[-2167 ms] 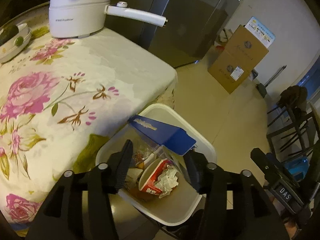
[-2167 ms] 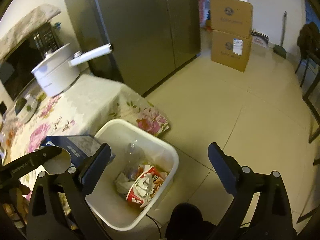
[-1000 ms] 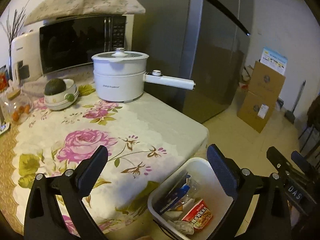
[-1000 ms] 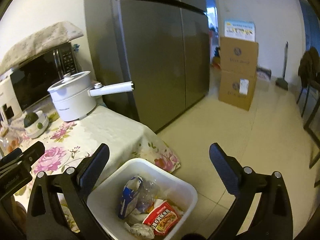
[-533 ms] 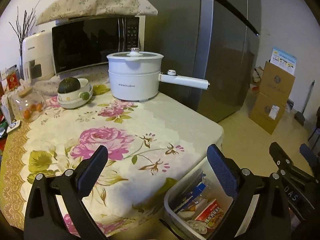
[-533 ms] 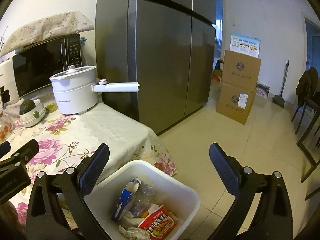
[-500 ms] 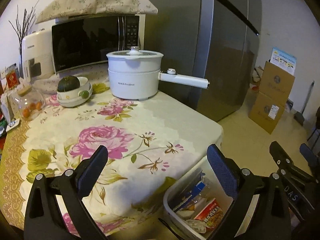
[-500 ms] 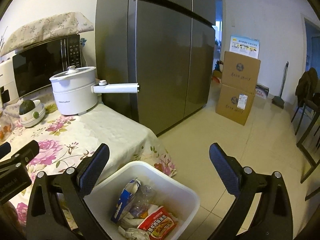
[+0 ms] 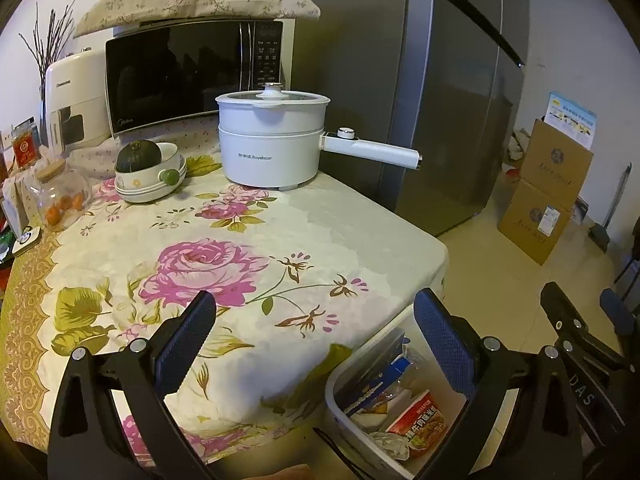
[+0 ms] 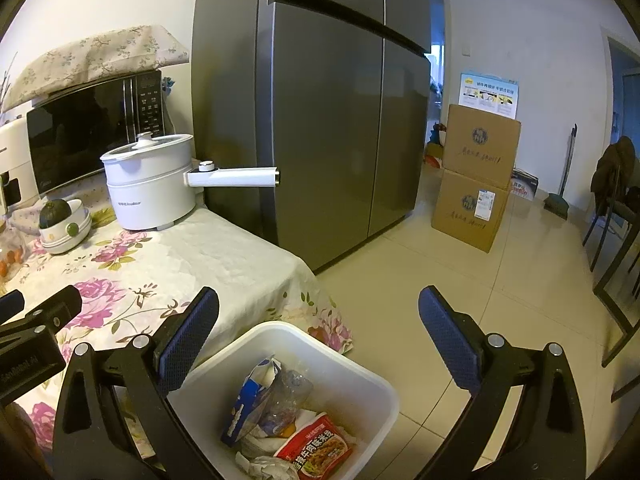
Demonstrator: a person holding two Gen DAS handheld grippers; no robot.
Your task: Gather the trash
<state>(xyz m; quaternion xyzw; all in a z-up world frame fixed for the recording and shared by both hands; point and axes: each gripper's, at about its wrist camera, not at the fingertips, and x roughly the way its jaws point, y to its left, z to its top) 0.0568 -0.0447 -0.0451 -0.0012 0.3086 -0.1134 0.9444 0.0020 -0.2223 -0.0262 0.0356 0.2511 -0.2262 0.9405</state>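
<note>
Trash, i.e. crumpled blue carton (image 10: 250, 396), clear plastic bottle (image 10: 290, 394) & red noodle packet (image 10: 316, 446), lies in white plastic bin (image 10: 372, 380) beside table; looks light, crushable. Left gripper (image 9: 316, 340) & right gripper (image 10: 320, 340) both spread wide, empty; if moved, best held by bin rim

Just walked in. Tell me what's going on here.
A person is collecting trash with handheld tongs in each hand. Both the left tongs and the right tongs are open and empty, held above the table corner. The white bin on the floor beside the table holds a blue carton, a clear plastic bottle, a red noodle packet and crumpled paper. No loose trash shows on the floral tablecloth.
</note>
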